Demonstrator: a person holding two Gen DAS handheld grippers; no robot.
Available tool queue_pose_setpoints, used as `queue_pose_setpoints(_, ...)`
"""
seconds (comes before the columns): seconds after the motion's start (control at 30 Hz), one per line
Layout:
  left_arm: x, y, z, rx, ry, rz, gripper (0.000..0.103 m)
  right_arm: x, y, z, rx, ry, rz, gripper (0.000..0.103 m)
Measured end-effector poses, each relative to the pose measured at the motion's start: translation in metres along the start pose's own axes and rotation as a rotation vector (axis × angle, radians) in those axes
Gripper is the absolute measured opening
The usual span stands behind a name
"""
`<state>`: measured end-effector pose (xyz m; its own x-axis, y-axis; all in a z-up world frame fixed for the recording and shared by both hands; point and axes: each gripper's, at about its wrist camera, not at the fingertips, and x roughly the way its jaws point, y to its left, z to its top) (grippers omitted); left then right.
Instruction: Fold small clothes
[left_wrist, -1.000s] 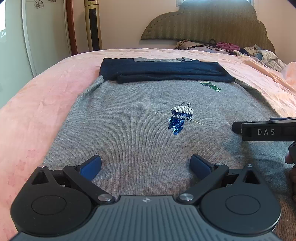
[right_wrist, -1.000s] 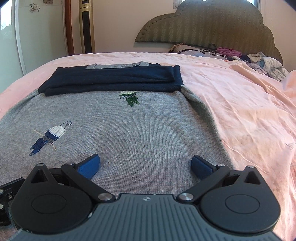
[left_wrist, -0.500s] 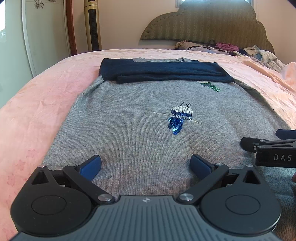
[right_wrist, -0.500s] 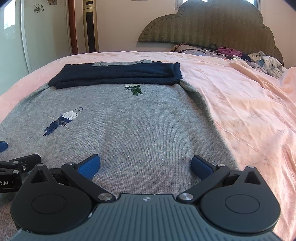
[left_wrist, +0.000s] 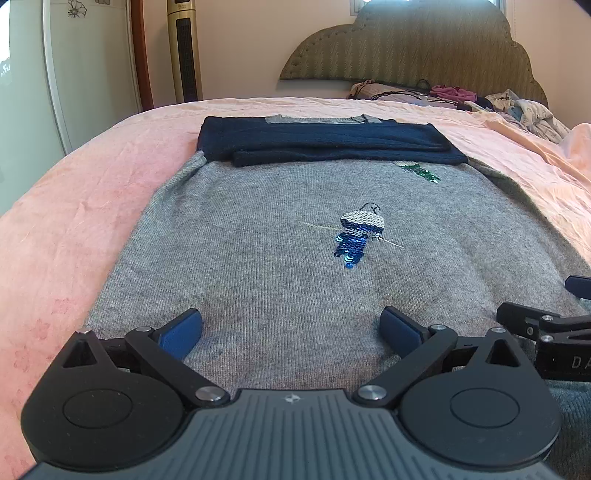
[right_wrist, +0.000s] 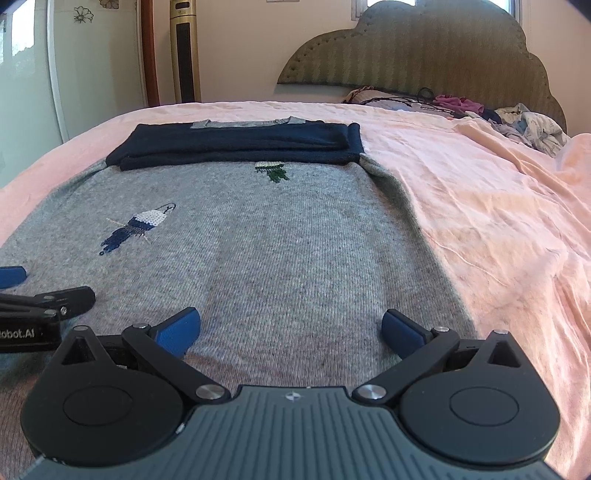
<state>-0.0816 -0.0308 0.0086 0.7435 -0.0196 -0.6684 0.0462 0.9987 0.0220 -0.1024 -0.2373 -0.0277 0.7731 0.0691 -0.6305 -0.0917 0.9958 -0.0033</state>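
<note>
Grey sweater (left_wrist: 266, 266) lies flat on the pink bedsheet (left_wrist: 74, 206), its navy sleeves (left_wrist: 325, 146) folded across the far end. Both tongs sit low over its near hem, side by side. The left gripper (left_wrist: 291, 326) is spread wide, holding nothing; the right gripper (right_wrist: 291, 328) is likewise wide apart and empty. Loose clothes (right_wrist: 524, 123) lie by the headboard (right_wrist: 424, 55).

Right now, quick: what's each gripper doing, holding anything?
Left gripper: open, holding nothing, over the grey sweater.
Right gripper: open, holding nothing, over the same sweater.
</note>
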Motion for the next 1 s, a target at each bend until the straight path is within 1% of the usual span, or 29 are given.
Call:
queue_pose_setpoints(0.2,-0.002,-0.001,-0.001,-0.001,-0.002,0.013,0.103,-0.001,0.000,-0.001,-0.004,-0.003,0.009,0.103)
queue_pose_setpoints(0.33,-0.009,-0.001,-0.006,-0.030,-0.009,0.021,0.103,-0.001,0.000,-0.001,-0.003,-0.003,0.010,0.103)
queue_pose_setpoints(0.43,-0.011,-0.002,-0.007,-0.036,0.010,0.030,0.103,-0.001,0.000,-0.001,-0.003,-0.003,0.010,0.103)
queue_pose_setpoints(0.5,-0.012,-0.001,-0.007,-0.039,0.017,0.023,0.103,-0.001,0.000,-0.001,-0.003,-0.003,0.010,0.103)
queue_pose_setpoints(0.6,-0.013,-0.001,-0.009,-0.016,0.011,0.019,0.103,-0.001,0.000,-0.001,-0.002,-0.003,0.010,0.103)
queue_pose_setpoints(1.0,-0.015,-0.001,-0.012,-0.014,-0.008,0.016,0.103,-0.006,0.001,-0.005,-0.003,-0.001,-0.002,0.103)
